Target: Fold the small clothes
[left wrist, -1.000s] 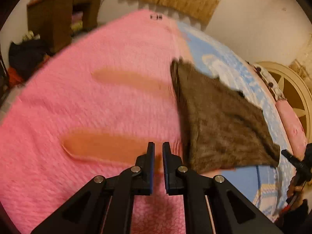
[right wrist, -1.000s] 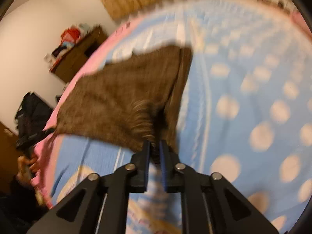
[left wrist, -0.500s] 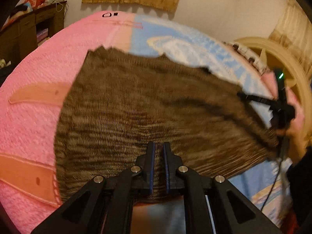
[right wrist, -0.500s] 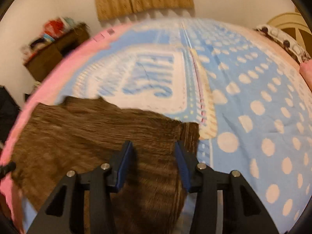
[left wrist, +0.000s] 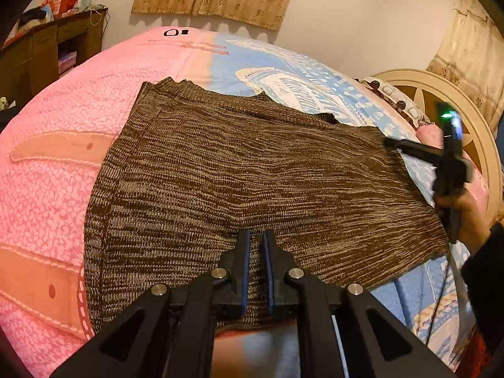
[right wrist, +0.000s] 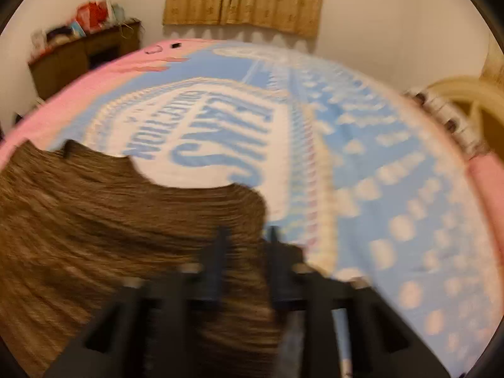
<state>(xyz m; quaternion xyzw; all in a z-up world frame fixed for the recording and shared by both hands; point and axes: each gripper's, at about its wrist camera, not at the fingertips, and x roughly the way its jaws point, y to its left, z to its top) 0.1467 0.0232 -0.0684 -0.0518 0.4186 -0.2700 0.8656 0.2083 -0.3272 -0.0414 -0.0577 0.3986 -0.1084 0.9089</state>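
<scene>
I read "COLLECTION" in blue, upside down, on the bedspread (right wrist: 362, 157); the larger blue word beside it stays illegible.

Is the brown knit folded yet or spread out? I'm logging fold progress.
Spread: the knit lies flat in one open sheet across the bed, its edges and neckline notch visible, with no part doubled over.

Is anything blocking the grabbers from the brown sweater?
Nothing visible does. The left gripper is already pinched on the near edge of the brown knit sweater, and the right gripper hangs open right over its other side. Only the bedspread lies underneath.
</scene>
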